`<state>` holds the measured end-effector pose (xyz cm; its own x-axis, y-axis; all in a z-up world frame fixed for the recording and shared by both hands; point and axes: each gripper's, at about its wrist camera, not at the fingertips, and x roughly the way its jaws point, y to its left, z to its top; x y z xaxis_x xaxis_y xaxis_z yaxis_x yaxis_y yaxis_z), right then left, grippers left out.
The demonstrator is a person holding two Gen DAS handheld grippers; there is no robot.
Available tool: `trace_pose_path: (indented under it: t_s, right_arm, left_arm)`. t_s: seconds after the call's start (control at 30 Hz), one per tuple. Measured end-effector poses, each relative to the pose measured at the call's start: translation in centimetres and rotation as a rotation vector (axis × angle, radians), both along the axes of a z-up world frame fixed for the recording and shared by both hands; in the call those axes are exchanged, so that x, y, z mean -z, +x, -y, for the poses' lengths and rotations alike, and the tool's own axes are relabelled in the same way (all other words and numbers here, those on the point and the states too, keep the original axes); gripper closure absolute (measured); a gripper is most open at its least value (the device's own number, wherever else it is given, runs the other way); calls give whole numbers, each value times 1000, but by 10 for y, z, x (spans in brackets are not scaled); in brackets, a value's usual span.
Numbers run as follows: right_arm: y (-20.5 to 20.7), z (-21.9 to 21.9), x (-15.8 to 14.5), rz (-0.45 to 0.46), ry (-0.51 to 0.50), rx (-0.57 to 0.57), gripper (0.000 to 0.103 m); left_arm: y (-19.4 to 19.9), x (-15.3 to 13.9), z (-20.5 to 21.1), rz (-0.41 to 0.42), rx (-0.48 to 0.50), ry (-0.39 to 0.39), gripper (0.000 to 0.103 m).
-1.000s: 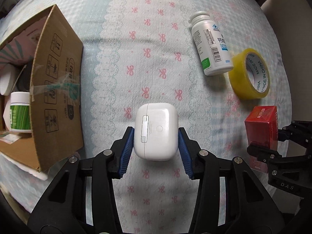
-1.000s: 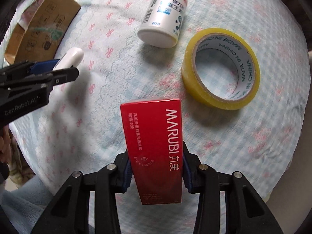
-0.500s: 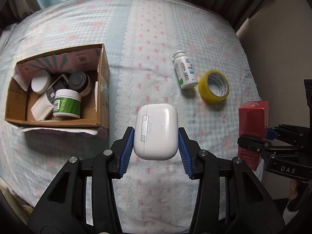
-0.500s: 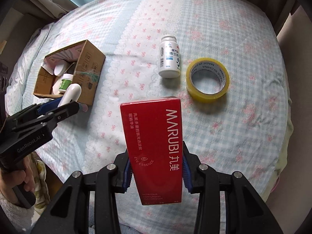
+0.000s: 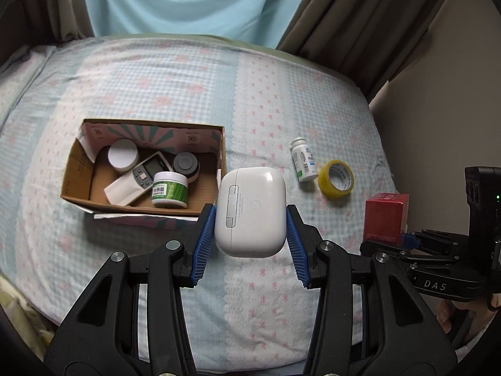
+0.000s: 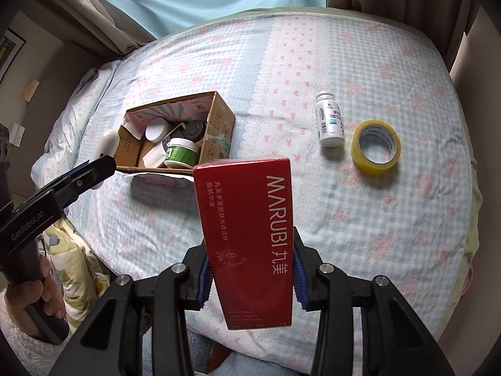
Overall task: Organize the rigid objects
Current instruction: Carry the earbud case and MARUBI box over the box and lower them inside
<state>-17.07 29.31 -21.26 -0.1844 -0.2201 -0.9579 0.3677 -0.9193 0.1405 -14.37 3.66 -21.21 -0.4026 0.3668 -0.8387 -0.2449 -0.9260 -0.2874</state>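
Observation:
My left gripper [image 5: 250, 244] is shut on a white earbud case [image 5: 250, 211], held high above the bed, just right of the open cardboard box [image 5: 75, 169]. My right gripper [image 6: 250, 277] is shut on a red MARUBI box [image 6: 247, 235], also held above the bed; it shows at the right in the left wrist view [image 5: 386, 217]. The left gripper with the case [image 6: 106, 144] shows in the right wrist view, left of the cardboard box [image 6: 219, 131]. A white pill bottle [image 5: 303, 163] [image 6: 328, 119] and a yellow tape roll [image 5: 335, 178] [image 6: 375, 148] lie on the bed.
The cardboard box holds a green-labelled jar [image 5: 170, 189], a white-lidded jar [image 5: 122, 155], a dark-lidded jar [image 5: 186, 163] and a remote [image 5: 137, 180]. The bed [image 5: 156, 87] has a checked blue and pink cover. Curtains [image 5: 360, 9] hang behind; a wall stands at the right.
Both grippers have risen well above the bed with their objects, so the whole bed and the box now show. The bottle and tape have not moved.

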Motion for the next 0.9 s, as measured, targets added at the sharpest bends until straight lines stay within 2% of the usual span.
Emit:
trace_pose_path:
  t_s: [0.23, 0.43, 0.7, 0.9]
  right_arm:
    - [15, 63, -17, -46, -44, 21, 64]
    - [15, 121, -18, -63, -40, 23, 64]
    - [-2, 187, -4, -56, -16, 35, 64]
    - [-25, 233, 17, -11, -7, 34, 64]
  left_arm:
    - [-21, -20, 63, -44, 34, 25, 62]
    - [-50, -16, 122, -42, 40, 25, 62]
    - [-96, 7, 197, -20, 22, 16, 62]
    - [-132, 40, 230, 18, 35, -18, 62]
